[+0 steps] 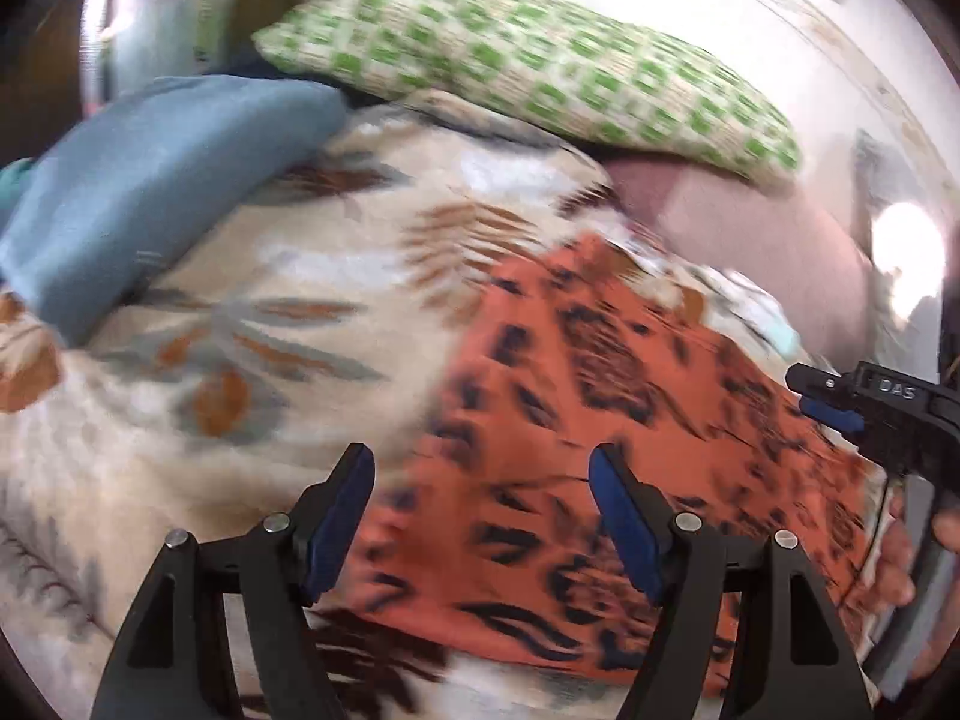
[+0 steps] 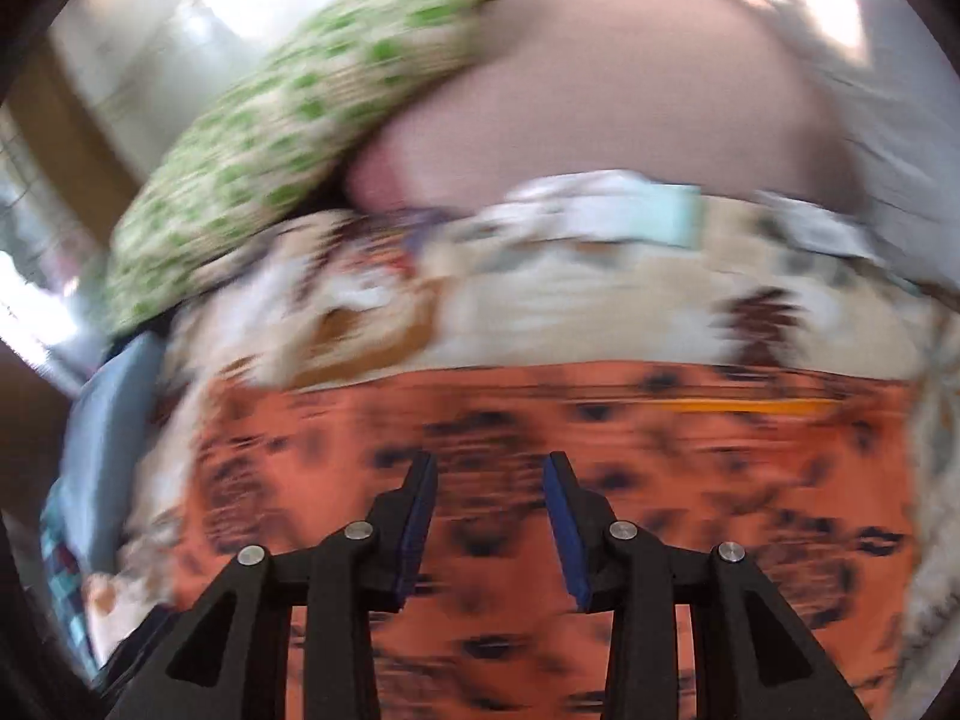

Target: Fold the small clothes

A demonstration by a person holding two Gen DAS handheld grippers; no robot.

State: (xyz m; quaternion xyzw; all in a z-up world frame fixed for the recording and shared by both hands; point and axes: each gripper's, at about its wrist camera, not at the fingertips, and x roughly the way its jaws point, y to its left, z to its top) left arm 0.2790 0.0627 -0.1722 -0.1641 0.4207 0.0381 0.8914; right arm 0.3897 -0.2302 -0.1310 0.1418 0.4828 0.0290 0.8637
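Note:
An orange cloth with black markings point(image 1: 600, 420) lies spread flat on a cream leaf-print bedsheet point(image 1: 288, 300). My left gripper point(image 1: 480, 468) hovers over the cloth's left edge, open, with nothing between its blue pads. In the left wrist view my right gripper point(image 1: 828, 399) comes in from the right edge above the cloth, a hand behind it. In the right wrist view the same orange cloth point(image 2: 600, 480) fills the lower half, blurred. My right gripper point(image 2: 489, 474) hangs above it with its jaws partly apart and empty.
A green-checked pillow point(image 1: 540, 72) lies at the head of the bed, on a pinkish mattress point(image 1: 750, 228). A folded blue garment point(image 1: 150, 192) sits at the left on the sheet. A white and pale green cloth point(image 2: 600, 210) lies beyond the orange one.

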